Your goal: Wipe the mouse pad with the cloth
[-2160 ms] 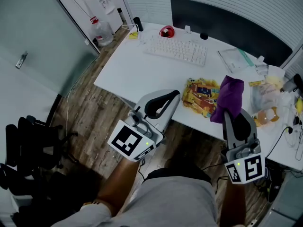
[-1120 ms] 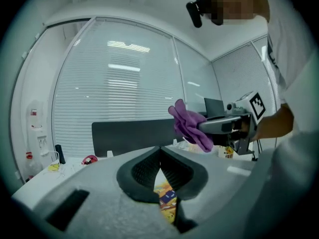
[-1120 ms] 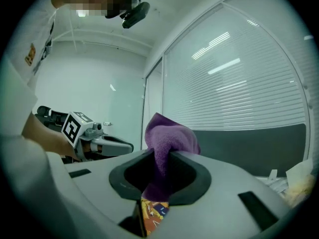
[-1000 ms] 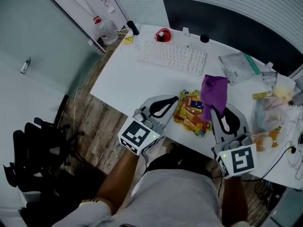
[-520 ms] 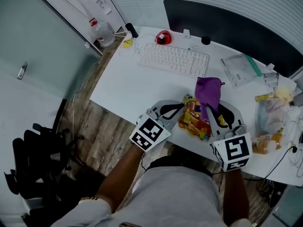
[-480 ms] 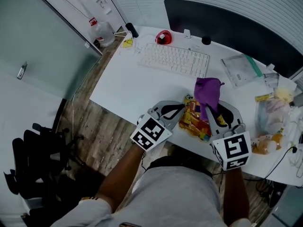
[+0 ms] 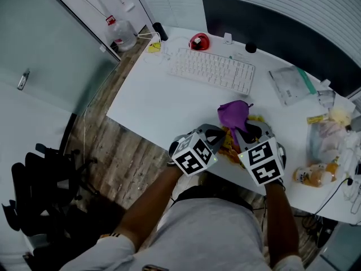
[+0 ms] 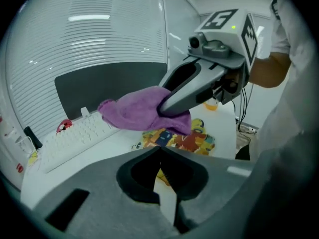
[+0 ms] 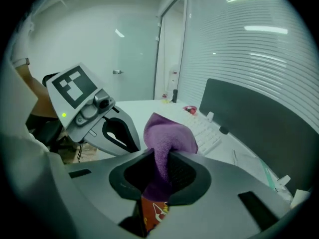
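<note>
My right gripper [image 7: 246, 131] is shut on a purple cloth [image 7: 232, 113], which bunches out past its jaws and hangs just over the colourful printed mouse pad [image 7: 228, 144] at the desk's near edge. In the right gripper view the cloth [image 9: 167, 135] fills the jaws and a strip of the pad [image 9: 152, 211] shows below. Close on the left, my left gripper [image 7: 216, 134] is shut with nothing in it. The left gripper view looks across the pad [image 8: 185, 139] at the cloth [image 8: 134, 111] and the right gripper [image 8: 172, 105]. Both grippers hide most of the pad in the head view.
A white keyboard [image 7: 213, 70] lies beyond the pad, with a red object [image 7: 198, 40] and a dark screen [image 7: 282, 30] behind it. Plastic bags [image 7: 322, 135] and a clear pouch [image 7: 290, 84] crowd the desk's right side. The desk's front edge [image 7: 144, 133] drops to wooden floor.
Both grippers have come in over the mouse pad and now sit side by side. The cloth, held up before, has dropped low onto the pad.
</note>
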The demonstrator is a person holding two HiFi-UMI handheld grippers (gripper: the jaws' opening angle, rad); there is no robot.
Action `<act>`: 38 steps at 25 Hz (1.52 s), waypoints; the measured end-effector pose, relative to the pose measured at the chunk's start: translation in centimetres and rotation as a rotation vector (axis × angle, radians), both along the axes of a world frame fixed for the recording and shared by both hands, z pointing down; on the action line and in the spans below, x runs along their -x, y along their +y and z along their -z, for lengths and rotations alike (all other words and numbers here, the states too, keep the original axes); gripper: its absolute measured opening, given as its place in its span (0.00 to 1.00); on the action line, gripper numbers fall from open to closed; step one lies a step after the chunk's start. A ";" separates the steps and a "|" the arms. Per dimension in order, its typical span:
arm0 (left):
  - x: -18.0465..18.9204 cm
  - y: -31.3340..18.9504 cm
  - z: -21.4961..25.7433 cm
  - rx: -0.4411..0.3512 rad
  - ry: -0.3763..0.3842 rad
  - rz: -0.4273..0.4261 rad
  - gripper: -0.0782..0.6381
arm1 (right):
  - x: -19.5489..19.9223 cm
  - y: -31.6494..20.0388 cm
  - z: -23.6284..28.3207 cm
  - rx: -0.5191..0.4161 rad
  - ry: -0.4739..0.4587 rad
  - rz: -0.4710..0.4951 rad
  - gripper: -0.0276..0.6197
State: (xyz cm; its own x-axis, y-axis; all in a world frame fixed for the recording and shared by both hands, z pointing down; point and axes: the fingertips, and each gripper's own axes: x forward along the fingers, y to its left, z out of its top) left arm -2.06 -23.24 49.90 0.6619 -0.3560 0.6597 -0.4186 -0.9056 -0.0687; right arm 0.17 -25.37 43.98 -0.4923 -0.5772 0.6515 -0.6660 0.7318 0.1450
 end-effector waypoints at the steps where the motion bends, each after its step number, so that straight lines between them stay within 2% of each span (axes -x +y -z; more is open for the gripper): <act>1: 0.0 0.1 -0.5 0.007 -0.018 -0.006 0.13 | 0.2 -0.1 -0.7 0.023 0.024 0.009 0.15; 9: 0.1 0.2 -3.5 0.061 -0.123 -0.027 0.13 | 1.2 -0.7 -5.1 0.122 0.174 0.080 0.15; 20: 0.0 0.3 -5.2 0.101 -0.207 -0.041 0.13 | -0.4 -0.8 -8.0 0.189 0.257 0.076 0.15; 27: 0.2 0.7 -6.1 0.121 -0.238 -0.043 0.13 | -4.4 -0.6 -8.7 0.219 0.266 -0.006 0.15; 38: 0.3 0.6 -6.3 0.138 -0.225 -0.025 0.13 | -12.5 0.2 -9.0 0.245 0.261 -0.223 0.15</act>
State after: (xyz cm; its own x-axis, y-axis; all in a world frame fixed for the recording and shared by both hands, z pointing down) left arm -2.38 -22.67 56.24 0.5010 -0.2374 0.8323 -0.3837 -0.9229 -0.0323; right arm 12.66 -25.14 52.94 -0.1732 -0.4633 0.8691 -0.7755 0.6081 0.1696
